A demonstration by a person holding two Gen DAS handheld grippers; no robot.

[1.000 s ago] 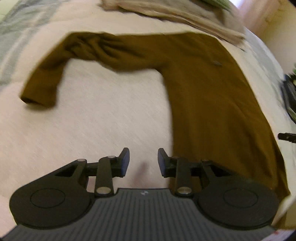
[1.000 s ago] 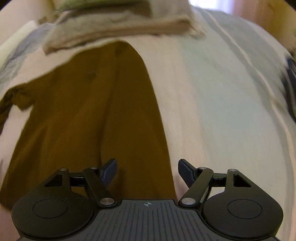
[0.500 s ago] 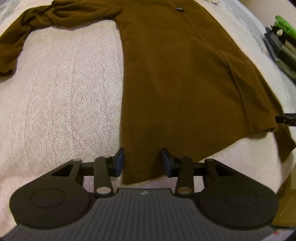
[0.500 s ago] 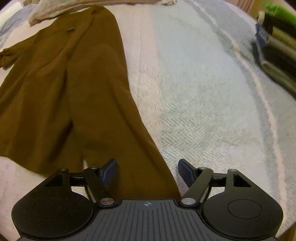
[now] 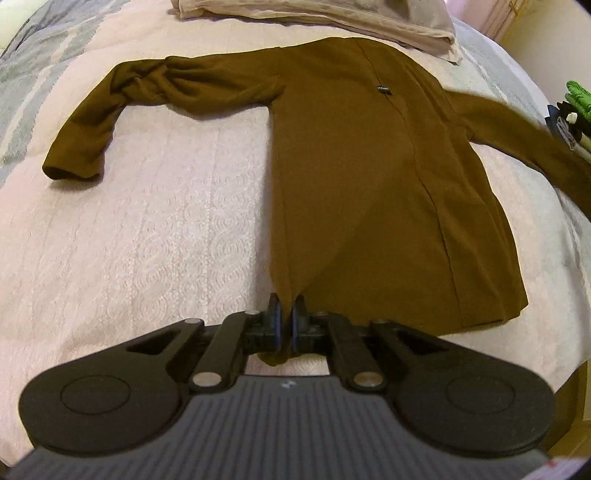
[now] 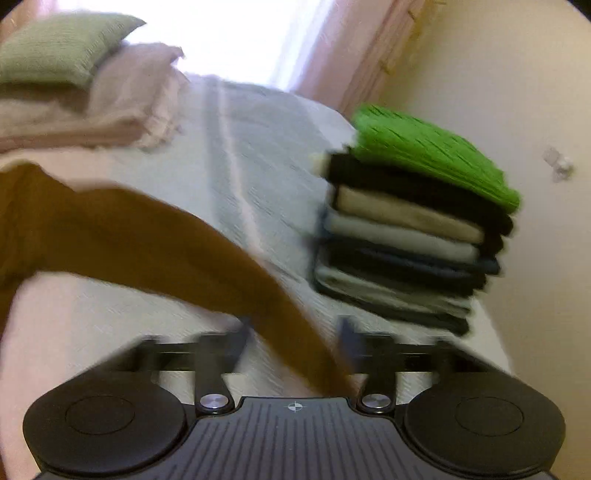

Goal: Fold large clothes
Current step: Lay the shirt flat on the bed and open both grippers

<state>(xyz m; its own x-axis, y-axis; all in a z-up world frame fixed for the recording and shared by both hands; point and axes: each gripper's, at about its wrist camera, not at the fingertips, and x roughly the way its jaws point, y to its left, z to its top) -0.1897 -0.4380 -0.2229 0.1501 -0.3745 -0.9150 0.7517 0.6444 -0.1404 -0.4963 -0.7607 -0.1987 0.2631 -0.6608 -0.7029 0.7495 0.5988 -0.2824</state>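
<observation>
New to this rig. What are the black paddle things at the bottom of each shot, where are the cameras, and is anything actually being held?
No robot arm here: a person holds one two-finger gripper in each hand, and a fisheye camera on each looks forward along its fingers. The black shapes are the grippers' own bodies.

Left-wrist view: the left gripper has just closed and is shut on the bottom hem corner of a brown long-sleeved top spread on a quilted bedspread. Folded beige fabric lies beyond its collar.

Right-wrist view, blurred: the right gripper has been narrowing; one brown sleeve passes between its jaws, but the pads don't appear to press it yet. Beyond are a stack of folded clothes and a green pillow.
</observation>
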